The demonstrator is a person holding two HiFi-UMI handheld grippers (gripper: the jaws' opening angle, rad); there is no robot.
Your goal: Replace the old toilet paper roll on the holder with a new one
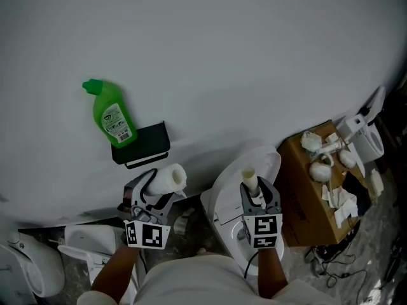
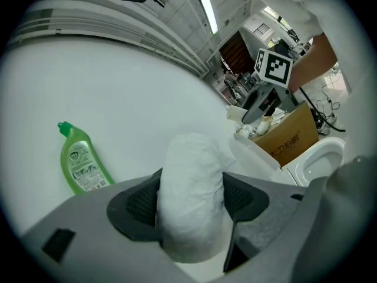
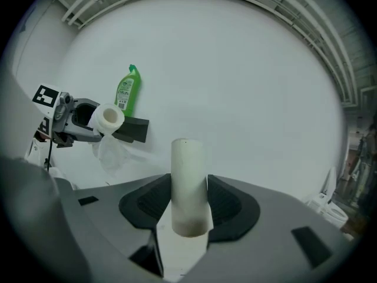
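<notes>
My left gripper is shut on a full white toilet paper roll, just below and right of the black wall holder. In the left gripper view the roll fills the gap between the pads. My right gripper is shut on a bare cream cardboard tube, upright over the toilet. The right gripper view shows the tube clamped between the pads, with the holder and the roll far left. No roll shows on the holder.
A green cleaner bottle stands on the holder's top. A white toilet is below the right gripper. A brown cardboard box with crumpled paper on it sits at the right. White fixtures lie at bottom left.
</notes>
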